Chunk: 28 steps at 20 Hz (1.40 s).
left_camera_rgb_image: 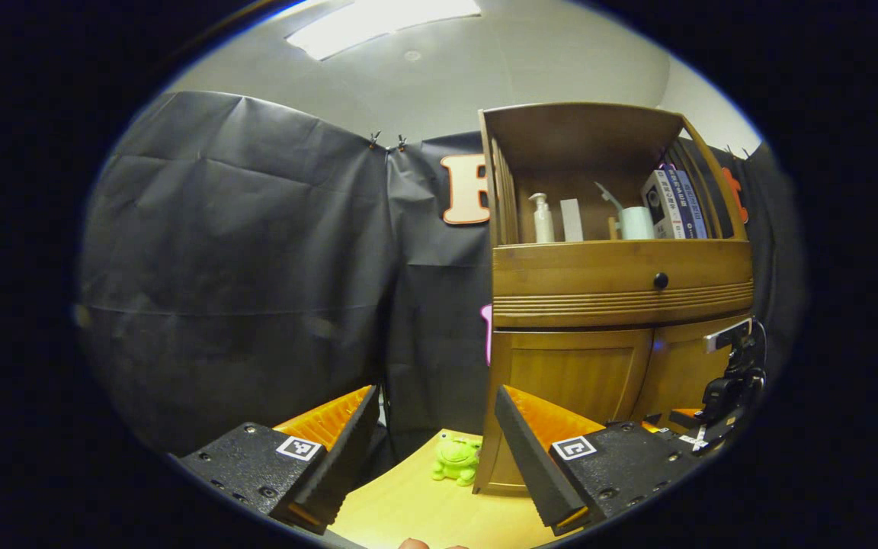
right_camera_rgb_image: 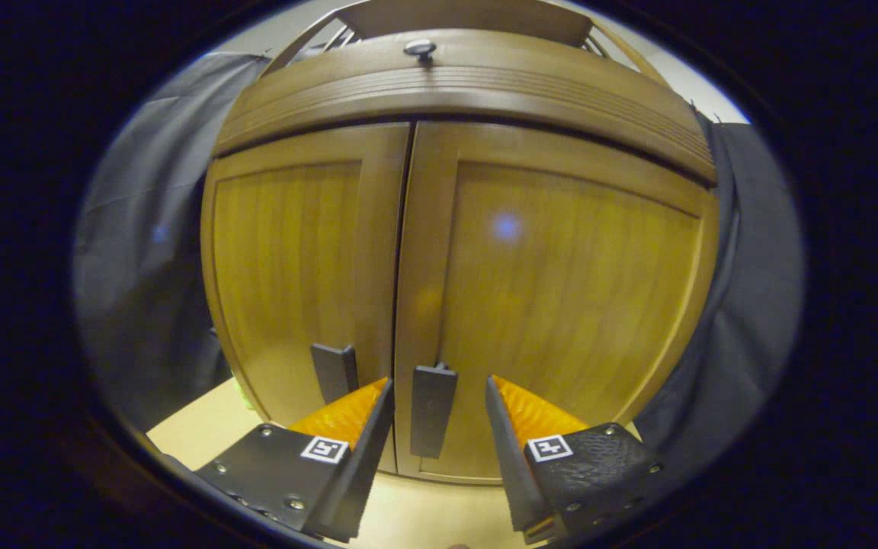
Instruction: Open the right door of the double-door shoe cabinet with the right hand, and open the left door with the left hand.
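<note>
**Cabinet doors shut, right handle lined up**

The cabinet (left_camera_rgb_image: 607, 305) stands on the table (left_camera_rgb_image: 408, 511), both doors closed. In the right gripper view the right gripper (right_camera_rgb_image: 439, 427) has its fingers spread either side of the right handle (right_camera_rgb_image: 431, 408), not yet pinching. Closing off-centre could slip off the slim handle or catch the left handle (right_camera_rgb_image: 334, 371) just beside it. The left gripper (left_camera_rgb_image: 439, 450), fingers spread, hangs left of the cabinet, near a frog toy (left_camera_rgb_image: 456, 459).

The shoe cabinet (right_camera_rgb_image: 485, 252) is honey-brown wood with vertical grain; its door handles (right_camera_rgb_image: 431, 408) are dark grey. At the left gripper view's bottom centre, a bright green frog toy (left_camera_rgb_image: 456, 459) sits on the pale yellow counter (left_camera_rgb_image: 408, 511).
</note>
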Each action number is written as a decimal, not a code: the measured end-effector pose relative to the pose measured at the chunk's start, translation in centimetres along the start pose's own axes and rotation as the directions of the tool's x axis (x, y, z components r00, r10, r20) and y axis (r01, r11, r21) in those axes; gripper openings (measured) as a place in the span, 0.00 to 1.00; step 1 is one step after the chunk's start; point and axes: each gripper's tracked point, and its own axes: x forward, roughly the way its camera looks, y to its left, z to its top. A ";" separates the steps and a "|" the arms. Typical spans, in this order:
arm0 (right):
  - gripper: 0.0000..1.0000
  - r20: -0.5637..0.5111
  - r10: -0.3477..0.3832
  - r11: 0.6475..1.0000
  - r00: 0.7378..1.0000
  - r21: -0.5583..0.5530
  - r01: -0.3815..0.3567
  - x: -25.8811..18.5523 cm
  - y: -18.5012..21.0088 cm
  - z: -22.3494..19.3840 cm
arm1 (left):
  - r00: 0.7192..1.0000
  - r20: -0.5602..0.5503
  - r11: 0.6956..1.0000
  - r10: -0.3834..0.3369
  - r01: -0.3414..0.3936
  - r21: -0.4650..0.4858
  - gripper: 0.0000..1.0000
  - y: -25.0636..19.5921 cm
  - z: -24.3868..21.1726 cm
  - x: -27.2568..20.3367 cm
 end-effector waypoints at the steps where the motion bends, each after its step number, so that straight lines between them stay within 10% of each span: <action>1: 0.71 -0.017 -0.022 1.000 1.000 -0.008 0.022 0.7 -0.3 -0.4 | 1.000 -0.004 1.000 0.012 -0.012 -0.001 0.94 0.4 -0.3 -0.2; 3: 0.46 -0.045 -0.006 1.000 0.999 0.011 0.006 2.0 0.5 -1.3 | 0.999 -0.012 0.999 0.034 -0.034 0.000 0.92 1.0 -0.6 -0.3; 6: 0.35 -0.061 -0.017 1.000 0.998 0.018 0.018 3.3 0.8 -1.7 | 0.998 -0.022 0.999 0.051 -0.051 -0.002 0.92 1.3 -0.8 -0.2; 21: 0.30 -0.022 -0.015 0.995 1.000 0.098 0.017 -0.5 -0.2 -1.1 | 1.000 0.012 1.000 0.023 -0.023 -0.015 0.92 0.4 0.2 -1.2; 24: 0.16 0.055 -0.296 0.955 0.954 0.032 0.295 -0.7 -7.3 0.1 | 1.000 0.014 0.999 0.009 -0.008 -0.032 0.92 0.1 0.2 -1.6; 25: 0.01 0.074 -0.288 0.957 0.955 0.063 0.284 -0.1 -8.4 0.9 | 1.000 0.017 0.999 0.001 -0.001 -0.042 0.92 0.0 0.2 -1.8; 28: 0.03 0.022 -0.149 0.977 0.989 0.159 0.144 1.3 -9.6 0.6 | 0.999 0.012 0.996 -0.043 0.043 -0.074 0.92 -1.3 -0.3 -2.0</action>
